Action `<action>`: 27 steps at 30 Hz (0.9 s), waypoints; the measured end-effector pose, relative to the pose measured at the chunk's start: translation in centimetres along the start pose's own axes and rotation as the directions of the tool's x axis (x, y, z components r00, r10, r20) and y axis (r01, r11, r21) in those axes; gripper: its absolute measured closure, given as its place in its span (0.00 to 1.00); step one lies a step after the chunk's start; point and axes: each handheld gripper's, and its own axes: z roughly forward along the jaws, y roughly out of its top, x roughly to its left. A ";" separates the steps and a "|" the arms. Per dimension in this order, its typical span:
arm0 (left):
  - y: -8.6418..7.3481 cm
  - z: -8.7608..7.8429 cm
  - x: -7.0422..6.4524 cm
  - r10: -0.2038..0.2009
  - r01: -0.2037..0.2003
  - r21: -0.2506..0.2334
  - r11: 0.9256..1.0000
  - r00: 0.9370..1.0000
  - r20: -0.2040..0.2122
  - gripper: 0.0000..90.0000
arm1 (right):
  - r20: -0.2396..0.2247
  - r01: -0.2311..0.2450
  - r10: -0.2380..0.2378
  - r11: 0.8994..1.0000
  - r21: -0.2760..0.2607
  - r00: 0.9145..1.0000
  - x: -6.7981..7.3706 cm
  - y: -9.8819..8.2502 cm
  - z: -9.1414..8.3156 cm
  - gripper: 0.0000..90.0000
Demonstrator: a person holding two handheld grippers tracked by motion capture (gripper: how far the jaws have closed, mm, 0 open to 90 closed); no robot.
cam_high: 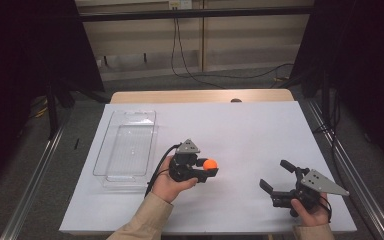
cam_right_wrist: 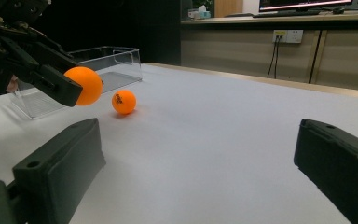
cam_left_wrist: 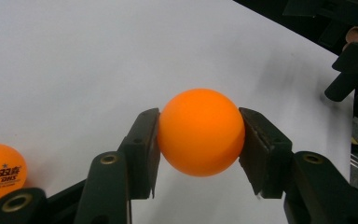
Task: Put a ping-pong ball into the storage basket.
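Two orange balls [cam_right_wrist: 83, 85] [cam_right_wrist: 123, 101], clear tray [cam_high: 126, 147], white table [cam_high: 245, 135]

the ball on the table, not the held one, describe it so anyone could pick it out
Start at the clear plastic tray on the white table. Just in front of it an orange ball rests on the table. Unlike the plain ball clamped in the left gripper, it carries dark printed lettering.

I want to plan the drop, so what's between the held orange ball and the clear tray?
In the right gripper view, a second orange ball rests on the white table between the held ball and the clear tray.
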 end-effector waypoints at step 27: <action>0.4 -1.5 1.0 -0.035 0.034 -0.018 0.999 0.999 -0.031 0.57 | -0.002 -0.005 0.005 1.000 -0.001 1.000 0.0 0.0 0.0 0.01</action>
